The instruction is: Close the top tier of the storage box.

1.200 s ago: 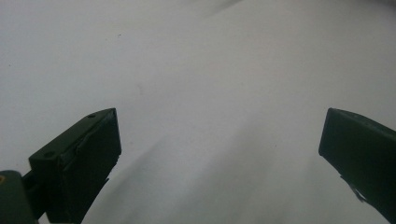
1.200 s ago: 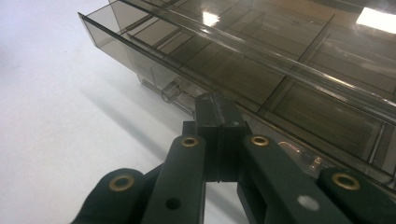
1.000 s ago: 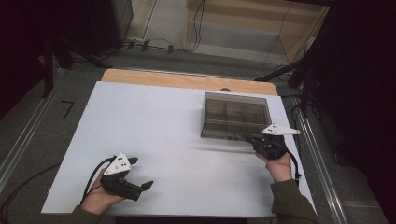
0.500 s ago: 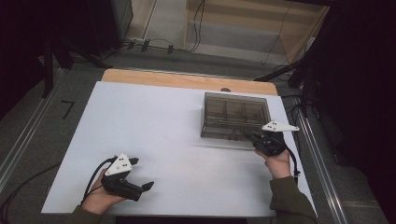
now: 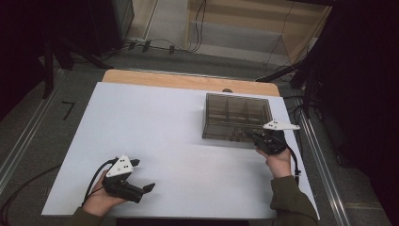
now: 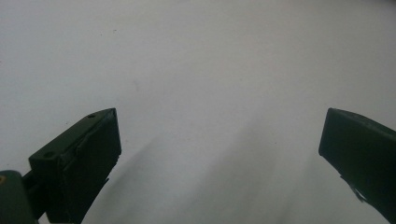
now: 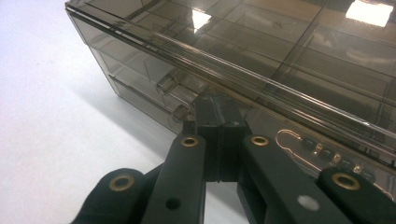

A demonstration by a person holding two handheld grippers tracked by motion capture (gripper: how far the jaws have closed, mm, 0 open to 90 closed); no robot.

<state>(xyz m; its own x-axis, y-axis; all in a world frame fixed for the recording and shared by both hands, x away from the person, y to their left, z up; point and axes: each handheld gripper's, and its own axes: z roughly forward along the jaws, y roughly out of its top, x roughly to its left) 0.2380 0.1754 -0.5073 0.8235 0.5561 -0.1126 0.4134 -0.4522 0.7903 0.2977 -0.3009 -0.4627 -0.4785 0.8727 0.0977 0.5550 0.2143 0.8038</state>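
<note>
1. Sitting right of centre in the high view, the smoky transparent plastic compartment box [image 5: 237, 117] rests on the white table [image 5: 160, 122], lid closed.
2. At the box's lower right corner, the right gripper [image 5: 261, 137] has its jaws pressed together with nothing between them; in the right gripper view its tips [image 7: 216, 111] touch the box's near wall just under the lid edge.
3. Lower left, well apart from the box, the left gripper [image 5: 146, 187] lies over bare table, jaws wide apart and empty.

White table [image 5: 179, 127] with a wooden far edge; a smoky clear compartment box [image 5: 237, 117] rests near its right side.
</note>
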